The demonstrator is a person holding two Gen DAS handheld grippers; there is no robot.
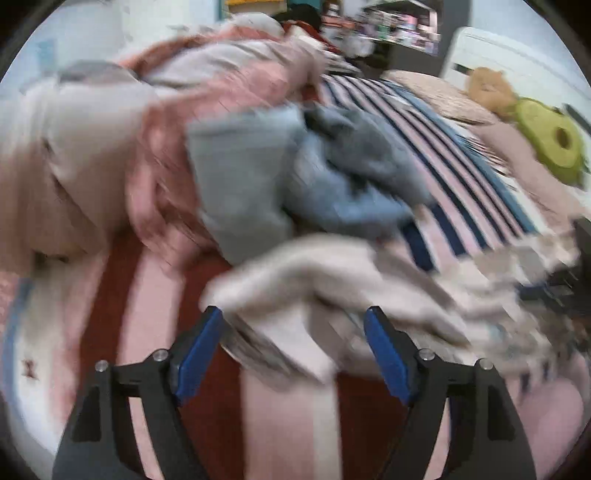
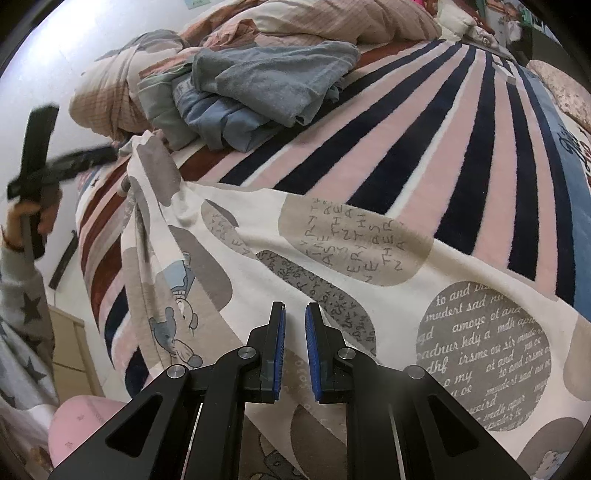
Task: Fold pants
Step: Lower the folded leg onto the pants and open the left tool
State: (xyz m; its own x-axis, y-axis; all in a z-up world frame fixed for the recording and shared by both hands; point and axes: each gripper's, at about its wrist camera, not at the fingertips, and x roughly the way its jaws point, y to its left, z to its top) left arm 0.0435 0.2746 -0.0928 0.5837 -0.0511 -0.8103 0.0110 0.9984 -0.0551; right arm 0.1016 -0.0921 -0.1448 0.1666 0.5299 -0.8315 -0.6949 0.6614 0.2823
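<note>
Presently, the right gripper is seen nearly closed, its blue pads separated by a narrow gap; fabric of the pants lies directly beneath the tips, but whether a fold is pinched between the pads cannot be told. The left gripper is seen with its jaws spread wide; pale cloth of the pants lies in front of and between the fingertips, blurred, and no pad is seen pressing on it. From the right wrist view, the left gripper is seen raised at the far corner of the garment, held by a hand in a star-patterned sleeve.

The pants are made of cream fabric printed with grey and beige ovals and circles filled with lettering, plus cartoon bear figures. The garment is spread across the near part of a striped blanket in pink, navy, white and dark red, with one corner lifted towards the left gripper.

Beyond, a pile of folded grey and blue clothes is stacked on the blanket, against a bunched checked quilt. An avocado plush toy is seen at the far right. No containers are visible.
</note>
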